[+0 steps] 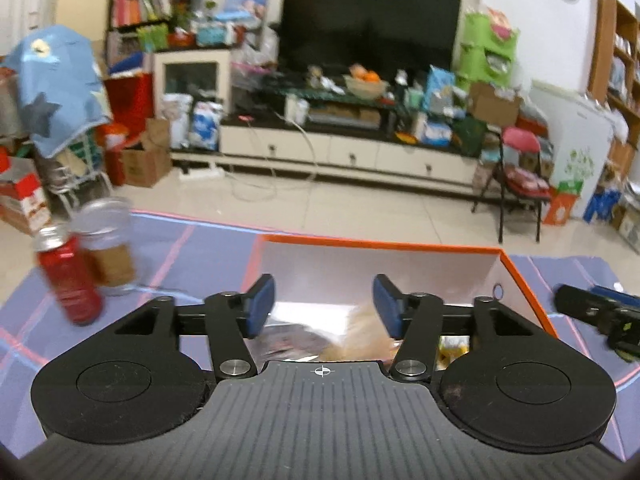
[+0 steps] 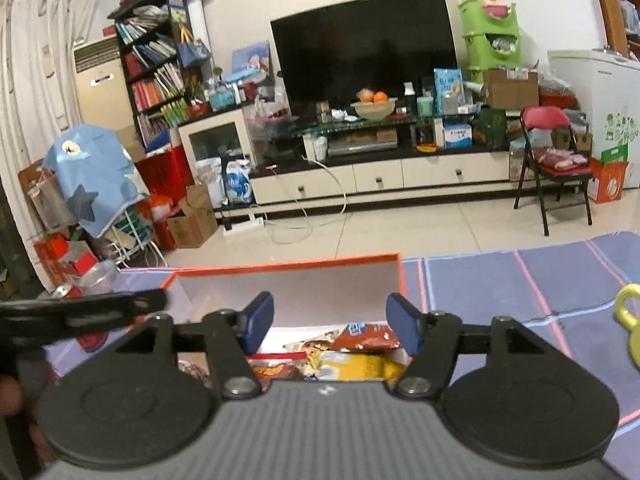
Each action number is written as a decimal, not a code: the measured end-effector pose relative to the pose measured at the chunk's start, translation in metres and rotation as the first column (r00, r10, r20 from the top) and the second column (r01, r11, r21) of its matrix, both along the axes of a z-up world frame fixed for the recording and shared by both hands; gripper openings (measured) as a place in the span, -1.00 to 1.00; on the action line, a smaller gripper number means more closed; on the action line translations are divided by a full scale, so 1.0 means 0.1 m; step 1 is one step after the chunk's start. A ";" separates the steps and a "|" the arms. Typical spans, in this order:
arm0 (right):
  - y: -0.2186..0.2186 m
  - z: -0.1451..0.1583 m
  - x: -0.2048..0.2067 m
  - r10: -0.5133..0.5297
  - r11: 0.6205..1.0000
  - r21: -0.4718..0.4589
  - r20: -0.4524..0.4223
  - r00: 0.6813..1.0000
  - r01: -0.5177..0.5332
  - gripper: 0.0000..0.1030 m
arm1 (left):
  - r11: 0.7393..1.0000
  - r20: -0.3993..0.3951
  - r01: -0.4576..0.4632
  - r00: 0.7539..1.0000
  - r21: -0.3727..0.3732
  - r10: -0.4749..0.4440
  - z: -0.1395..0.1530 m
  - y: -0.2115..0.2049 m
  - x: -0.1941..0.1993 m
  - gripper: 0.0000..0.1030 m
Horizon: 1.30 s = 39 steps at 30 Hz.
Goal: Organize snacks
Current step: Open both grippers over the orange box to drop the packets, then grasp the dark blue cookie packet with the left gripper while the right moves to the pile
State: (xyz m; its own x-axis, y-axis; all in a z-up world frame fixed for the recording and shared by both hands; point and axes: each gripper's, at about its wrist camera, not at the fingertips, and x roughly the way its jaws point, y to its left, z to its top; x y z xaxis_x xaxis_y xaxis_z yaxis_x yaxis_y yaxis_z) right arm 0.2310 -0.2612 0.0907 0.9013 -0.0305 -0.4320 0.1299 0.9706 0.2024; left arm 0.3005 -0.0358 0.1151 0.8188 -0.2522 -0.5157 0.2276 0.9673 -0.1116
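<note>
Both the left fingers and right fingers stand apart, gripping nothing (blue pads bare), with the snacks in the box just below them.

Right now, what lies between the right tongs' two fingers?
Nothing is held: the right tongs stand open over the orange-rimmed box. Through the gap, the right wrist view shows the snack packets lying in the box below.
</note>
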 end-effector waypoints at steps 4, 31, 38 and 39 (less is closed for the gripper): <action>-0.08 0.06 -0.42 -0.002 0.999 0.035 -0.004 1.000 0.003 0.48 | 0.995 0.013 -0.097 0.995 -0.031 0.097 0.05 0.60 -0.47 0.03; 0.03 -0.87 -0.47 0.121 0.992 0.057 -0.192 0.974 -0.112 0.66 | 0.995 -0.328 0.097 0.940 -0.018 -0.097 -0.94 0.91 -1.00 0.41; 0.02 -1.00 -0.27 0.120 0.990 0.106 -0.237 0.964 -0.097 0.65 | 0.994 -0.366 0.100 0.925 -0.035 -0.106 -1.06 0.91 -0.96 0.41; 0.04 -1.02 -0.22 0.113 0.991 0.101 -0.253 0.961 -0.089 0.64 | 0.994 -0.367 0.100 0.924 -0.033 -0.105 -1.07 0.90 -0.95 0.41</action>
